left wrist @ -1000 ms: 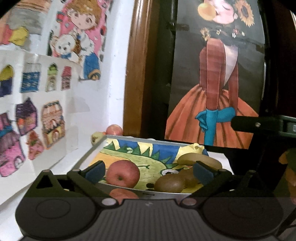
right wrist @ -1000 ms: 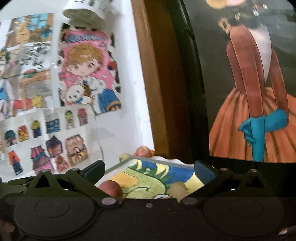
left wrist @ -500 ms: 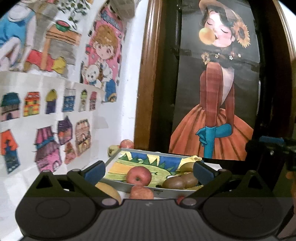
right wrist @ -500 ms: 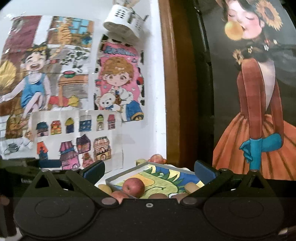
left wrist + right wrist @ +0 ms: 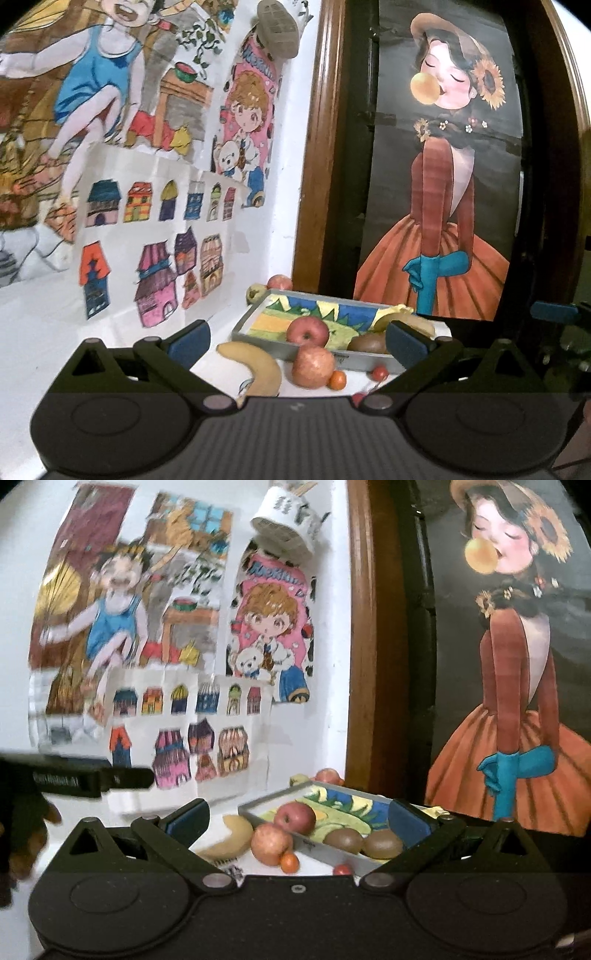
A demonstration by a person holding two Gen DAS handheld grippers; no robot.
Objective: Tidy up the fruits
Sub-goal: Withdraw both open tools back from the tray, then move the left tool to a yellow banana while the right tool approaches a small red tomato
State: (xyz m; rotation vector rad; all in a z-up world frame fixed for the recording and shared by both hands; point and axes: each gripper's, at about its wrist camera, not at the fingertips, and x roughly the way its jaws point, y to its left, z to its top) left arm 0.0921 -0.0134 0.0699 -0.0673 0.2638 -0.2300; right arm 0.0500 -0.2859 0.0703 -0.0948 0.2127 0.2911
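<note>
I'm holding both grippers, left (image 5: 298, 338) and right (image 5: 298, 816), wide and empty. An apple (image 5: 307, 331) and kiwis (image 5: 343, 840) are sitting in the tray (image 5: 258, 312); the banana (image 5: 255, 365), another apple (image 5: 313, 366) and small fruits are waiting outside.

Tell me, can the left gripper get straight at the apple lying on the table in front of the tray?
Probably yes. The left gripper has its jaws wide open and empty, and the apple sits between them in the left wrist view. The banana and a small orange fruit flank it closely; the tray is right behind.

Red apples (image 5: 307, 331), yellow banana (image 5: 255, 363), brown kiwis (image 5: 343, 840), grey tray (image 5: 255, 318).
</note>
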